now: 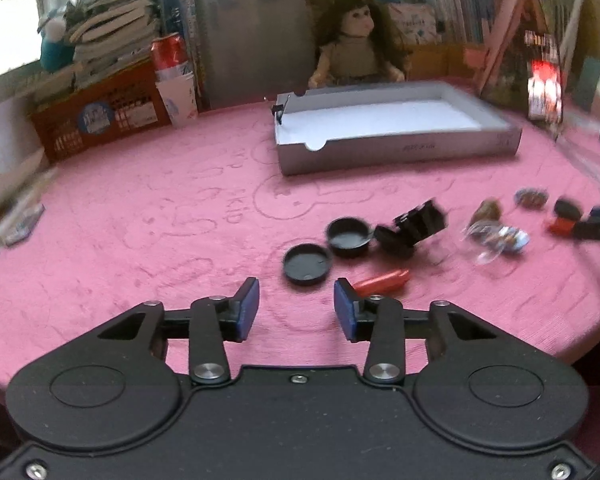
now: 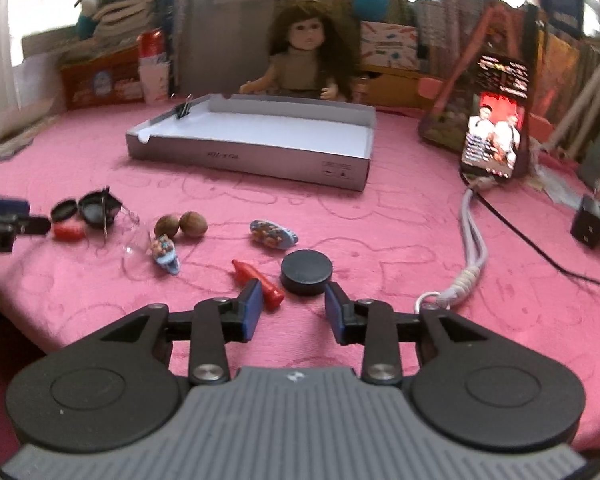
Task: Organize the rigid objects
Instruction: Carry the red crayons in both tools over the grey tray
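In the left wrist view my left gripper [image 1: 297,306] hangs open over the pink cloth with nothing between its blue pads. Just ahead lie a flat black lid [image 1: 307,263], a black cap [image 1: 348,237], a black clip piece [image 1: 420,222] and a red cylinder [image 1: 382,281]. In the right wrist view my right gripper [image 2: 292,308] is open too, empty, with a black puck [image 2: 306,272] just beyond its right finger and a red crayon-like piece [image 2: 258,280] by its left finger. Two walnuts [image 2: 180,224], a painted oval [image 2: 273,234] and a small blue figurine [image 2: 165,254] lie farther left.
An open grey box [image 2: 240,156] with a white floor sits mid-table, a binder clip [image 2: 184,111] on its wall. Behind it sits a doll [image 2: 304,56]. A lit phone [image 2: 494,140], a white cable [image 2: 472,248] and a black adapter [image 2: 588,224] lie right. Books and a red can [image 1: 168,54] crowd the back.
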A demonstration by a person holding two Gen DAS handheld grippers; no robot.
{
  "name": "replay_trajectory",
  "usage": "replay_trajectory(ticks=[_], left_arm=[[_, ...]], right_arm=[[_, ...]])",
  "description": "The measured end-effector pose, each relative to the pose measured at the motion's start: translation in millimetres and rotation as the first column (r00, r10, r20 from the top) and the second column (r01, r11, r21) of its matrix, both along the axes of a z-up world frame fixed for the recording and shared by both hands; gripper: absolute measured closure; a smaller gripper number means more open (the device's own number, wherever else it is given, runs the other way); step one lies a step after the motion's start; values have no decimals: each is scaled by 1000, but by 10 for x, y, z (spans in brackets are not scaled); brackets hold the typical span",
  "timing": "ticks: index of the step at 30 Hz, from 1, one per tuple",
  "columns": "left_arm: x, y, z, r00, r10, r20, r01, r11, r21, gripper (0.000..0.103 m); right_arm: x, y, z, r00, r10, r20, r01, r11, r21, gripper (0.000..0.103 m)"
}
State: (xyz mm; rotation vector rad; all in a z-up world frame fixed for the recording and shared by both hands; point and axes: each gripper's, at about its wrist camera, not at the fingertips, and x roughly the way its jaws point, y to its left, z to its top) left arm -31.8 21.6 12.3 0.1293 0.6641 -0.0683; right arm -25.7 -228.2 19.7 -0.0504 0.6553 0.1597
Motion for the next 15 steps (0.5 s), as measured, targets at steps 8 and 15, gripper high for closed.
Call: replay_trajectory(ticks=[8,15], left_arm=[[-101,-306,-24,995,91,52,-85,992,-95,34],[-15,-513,-129,991,117,67,-116,993,-19,39]], right_arm=[[-27,27,31,999,-37,-9,38,997,71,51],[-68,36,13,998,-60,-18,62,992,106,48]])
